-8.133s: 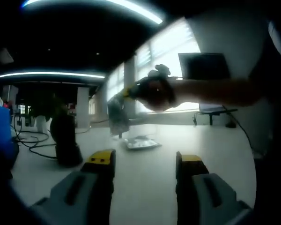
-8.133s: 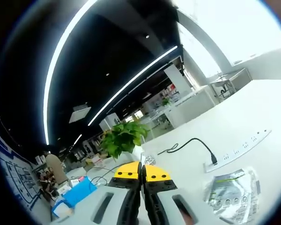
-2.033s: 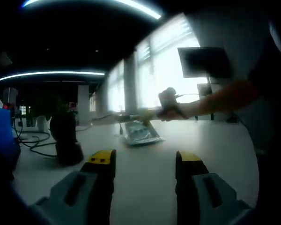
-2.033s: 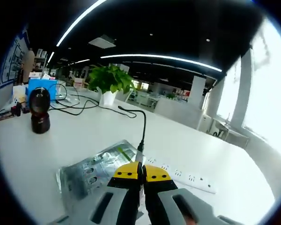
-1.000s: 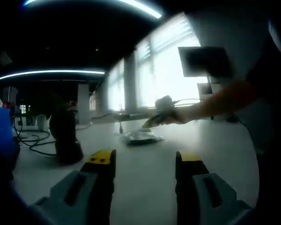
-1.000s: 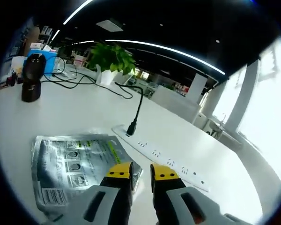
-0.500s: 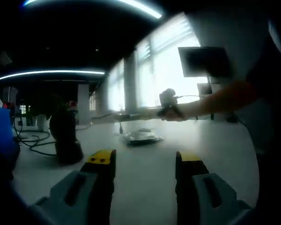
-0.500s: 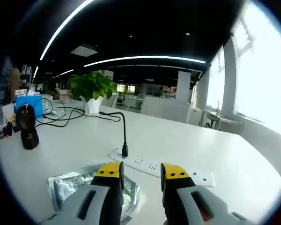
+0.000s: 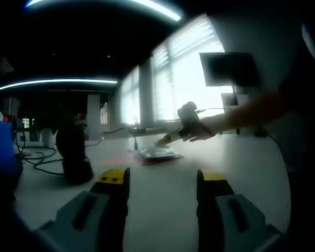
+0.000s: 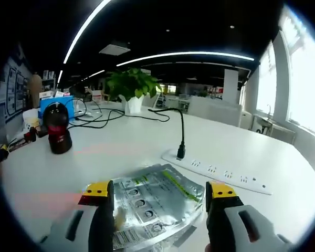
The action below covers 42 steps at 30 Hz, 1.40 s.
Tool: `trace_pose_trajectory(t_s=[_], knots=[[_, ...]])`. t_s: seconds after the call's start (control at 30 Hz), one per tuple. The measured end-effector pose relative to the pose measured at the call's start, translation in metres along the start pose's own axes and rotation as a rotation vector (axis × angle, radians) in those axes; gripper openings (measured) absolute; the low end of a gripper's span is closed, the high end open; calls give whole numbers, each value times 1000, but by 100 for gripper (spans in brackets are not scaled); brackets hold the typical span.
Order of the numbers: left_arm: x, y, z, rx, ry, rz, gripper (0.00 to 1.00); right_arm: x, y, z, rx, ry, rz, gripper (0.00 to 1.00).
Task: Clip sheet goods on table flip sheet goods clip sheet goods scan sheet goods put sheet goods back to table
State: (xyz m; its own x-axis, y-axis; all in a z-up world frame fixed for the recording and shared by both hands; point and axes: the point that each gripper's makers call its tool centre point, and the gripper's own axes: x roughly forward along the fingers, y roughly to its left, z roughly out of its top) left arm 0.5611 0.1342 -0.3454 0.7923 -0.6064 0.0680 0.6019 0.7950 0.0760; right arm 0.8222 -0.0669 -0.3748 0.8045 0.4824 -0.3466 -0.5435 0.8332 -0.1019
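Right gripper view: the right gripper (image 10: 160, 195), jaws now spread wide after release, hovers over the foil pouch (image 10: 152, 202) lying flat on the table (image 10: 283, 173), suggesting put-back is done; left gripper (image 9: 160, 178) idles, jaws wide.

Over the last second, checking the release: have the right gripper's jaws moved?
Yes. The right gripper has opened wide; its jaws now straddle the silver pouch lying flat before the power strip.

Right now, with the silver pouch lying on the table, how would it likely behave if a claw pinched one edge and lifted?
The silver pouch looks thin and crinkled, so it would probably droop rather than stay stiff. Its glossy film may slip between the jaws of the open right claw. Lying flat on the white table, it seems light and likely to slide if pushed.
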Motion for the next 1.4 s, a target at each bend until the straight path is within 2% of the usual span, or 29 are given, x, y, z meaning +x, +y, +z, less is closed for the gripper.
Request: trace_pose_trajectory(t_s=[0.1,0.27,0.53,0.77,1.0,1.4], knots=[[0,0,0,1,1,-1,44,2,7,-6,-14,18,17,76],[0,0,0,2,2,0,44,8,5,-6,19,15,8,75],[1,1,0,1,1,-1,44,17,0,-15,51,55,1,75],[1,1,0,0,1,-3,44,22,1,-19,45,73,13,74],[1,0,-1,2,2,-4,44,24,2,-29,151,85,39,74],[2,0,-2,3,7,-5,44,19,10,-31,178,93,39,74]])
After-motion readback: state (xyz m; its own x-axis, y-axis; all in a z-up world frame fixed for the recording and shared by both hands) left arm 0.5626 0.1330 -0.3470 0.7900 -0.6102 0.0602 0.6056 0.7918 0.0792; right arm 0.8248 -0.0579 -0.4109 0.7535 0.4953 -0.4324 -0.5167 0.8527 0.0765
